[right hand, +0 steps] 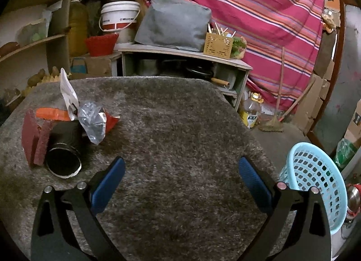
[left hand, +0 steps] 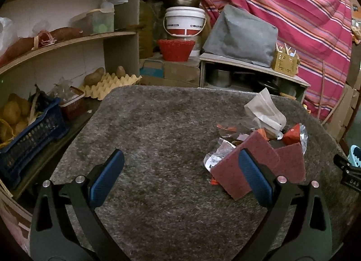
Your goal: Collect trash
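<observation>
A heap of trash lies on a grey shaggy mat (left hand: 158, 137). In the left wrist view the heap is at the right: two maroon scouring pads (left hand: 250, 157), a crumpled white paper bag (left hand: 264, 109), foil and orange wrappers (left hand: 295, 133). My left gripper (left hand: 180, 159) is open over bare mat, its right finger in front of the nearer pad. From the right wrist view the heap sits at the left: the pads (right hand: 33, 139), a black tube (right hand: 64, 150) on its side, a clear plastic bag (right hand: 93, 121), the white paper bag (right hand: 67, 94). My right gripper (right hand: 181, 166) is open, to the right of the heap.
A light blue perforated basket (right hand: 315, 179) stands beyond the mat's right edge. Shelves at the left hold an egg tray (left hand: 108, 82), potatoes and a dark blue crate (left hand: 29, 141). Behind the mat are a low cabinet (right hand: 187, 62), buckets and a striped pink cloth (right hand: 259, 12).
</observation>
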`<state>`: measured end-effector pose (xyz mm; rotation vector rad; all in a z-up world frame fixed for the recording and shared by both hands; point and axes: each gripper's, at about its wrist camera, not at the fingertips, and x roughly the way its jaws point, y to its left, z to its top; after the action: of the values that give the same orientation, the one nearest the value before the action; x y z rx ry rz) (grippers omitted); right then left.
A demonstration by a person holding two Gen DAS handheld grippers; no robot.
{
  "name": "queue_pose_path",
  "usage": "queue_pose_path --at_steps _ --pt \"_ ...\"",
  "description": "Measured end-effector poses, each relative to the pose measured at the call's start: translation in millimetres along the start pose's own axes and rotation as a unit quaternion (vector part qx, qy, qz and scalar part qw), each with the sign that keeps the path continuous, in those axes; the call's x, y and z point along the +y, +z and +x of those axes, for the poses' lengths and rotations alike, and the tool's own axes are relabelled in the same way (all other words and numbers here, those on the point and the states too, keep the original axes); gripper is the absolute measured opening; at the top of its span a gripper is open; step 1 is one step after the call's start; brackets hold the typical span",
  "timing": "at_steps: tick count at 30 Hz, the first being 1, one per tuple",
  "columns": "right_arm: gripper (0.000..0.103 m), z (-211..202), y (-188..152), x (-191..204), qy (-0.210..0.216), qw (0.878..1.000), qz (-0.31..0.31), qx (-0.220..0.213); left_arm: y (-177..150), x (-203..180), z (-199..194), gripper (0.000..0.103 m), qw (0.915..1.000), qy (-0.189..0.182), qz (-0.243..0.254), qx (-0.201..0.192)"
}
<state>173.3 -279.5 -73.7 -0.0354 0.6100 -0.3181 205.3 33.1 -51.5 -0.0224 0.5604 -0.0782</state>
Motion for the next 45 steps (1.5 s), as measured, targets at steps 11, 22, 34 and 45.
queue_pose_path --at_steps 11,22,34,45 --pt "0.098 20.1 3.5 -8.3 0.007 1.000 0.016 0.006 -3.7 -2.4 14.1 0.098 0.9998 -0.015 -0.001 0.012" --pt "0.098 31.1 24.1 -5.9 0.018 1.000 -0.008 -0.017 -10.2 -14.3 25.1 0.098 0.9994 -0.015 0.017 0.024" --pt "0.098 50.4 9.5 -23.1 0.045 0.998 0.027 0.021 -9.9 -51.4 35.6 0.098 0.9968 -0.057 0.043 0.036" --pt "0.098 53.3 2.6 -34.5 0.056 0.996 0.057 0.039 -7.1 -63.7 58.8 0.099 0.9924 -0.086 0.062 0.061"
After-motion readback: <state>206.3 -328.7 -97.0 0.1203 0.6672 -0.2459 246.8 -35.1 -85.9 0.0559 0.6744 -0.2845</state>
